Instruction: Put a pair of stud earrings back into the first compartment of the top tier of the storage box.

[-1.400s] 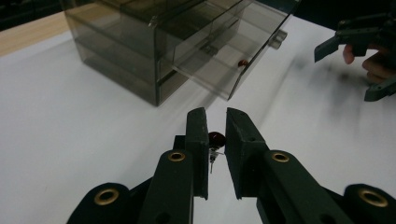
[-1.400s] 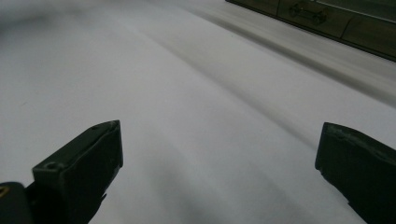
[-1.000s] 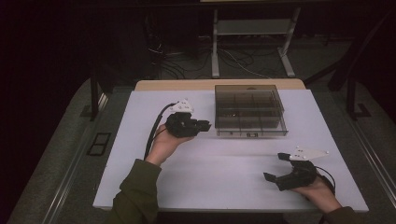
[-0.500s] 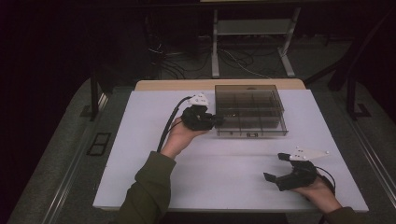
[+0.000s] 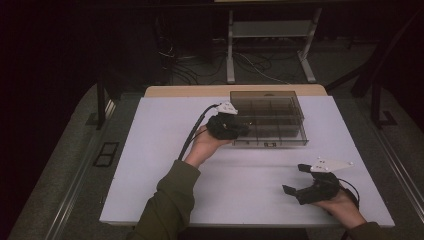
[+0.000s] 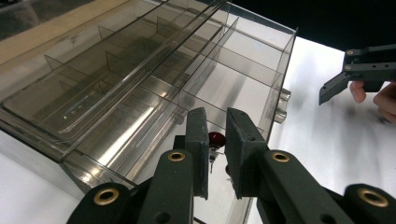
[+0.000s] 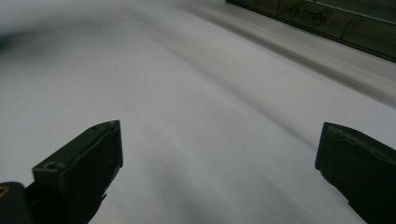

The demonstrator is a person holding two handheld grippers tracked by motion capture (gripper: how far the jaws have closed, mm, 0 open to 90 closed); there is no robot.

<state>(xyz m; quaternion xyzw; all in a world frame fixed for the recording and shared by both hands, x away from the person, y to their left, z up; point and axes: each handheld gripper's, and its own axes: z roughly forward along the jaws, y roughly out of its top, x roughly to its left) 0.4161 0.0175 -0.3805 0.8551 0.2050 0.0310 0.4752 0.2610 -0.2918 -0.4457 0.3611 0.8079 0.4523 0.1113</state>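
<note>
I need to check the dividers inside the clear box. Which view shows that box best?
The left gripper view: the box is close up, its dividers and compartments distinct. The high view shows the whole box by the left tongs, small and dim. The right gripper view catches a blurred edge.

Left gripper — jaws nearly closed, arm extended forward. Right gripper — jaws spread wide, hand resting low.
</note>
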